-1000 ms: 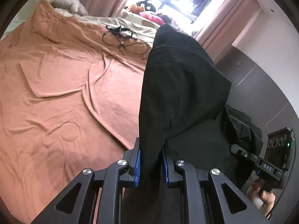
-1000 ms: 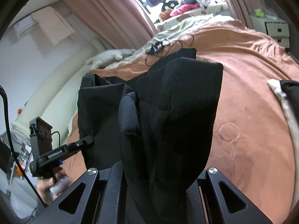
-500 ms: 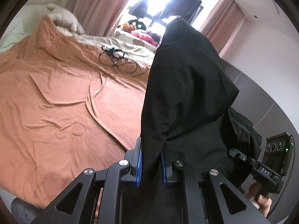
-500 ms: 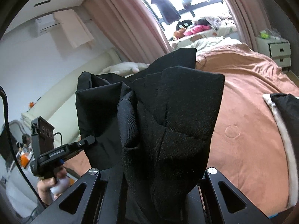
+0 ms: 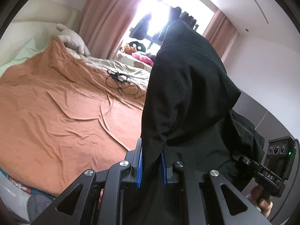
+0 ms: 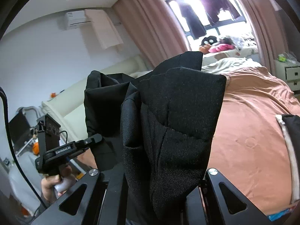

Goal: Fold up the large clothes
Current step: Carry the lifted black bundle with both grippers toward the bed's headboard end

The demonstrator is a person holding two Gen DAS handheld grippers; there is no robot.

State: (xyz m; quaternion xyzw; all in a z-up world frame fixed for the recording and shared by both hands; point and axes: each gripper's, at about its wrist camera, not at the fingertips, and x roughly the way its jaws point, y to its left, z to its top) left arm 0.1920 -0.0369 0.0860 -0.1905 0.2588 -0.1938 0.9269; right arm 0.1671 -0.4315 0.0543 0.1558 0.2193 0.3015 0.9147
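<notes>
At the bottom centre of the left wrist view, the left gripper (image 5: 151,166) is clamped on a fold of the black woven garment (image 5: 185,97), its blue-lined fingers (image 5: 139,166) pressing the cloth from both sides. The fabric rises from the jaws in a tall hooded peak through the centre and right of the frame, held up in the air above the rust-orange bedspread (image 5: 61,116) at left. A tangle of black cable (image 5: 120,82) lies on the bed, upper centre. At lower right the right gripper (image 5: 249,164) meets the hanging cloth. In the right wrist view, the right gripper (image 6: 155,189) is buried under thick bunched layers of the garment (image 6: 174,116); I cannot tell how its jaws stand. The left gripper (image 6: 91,140) shows at lower left.
</notes>
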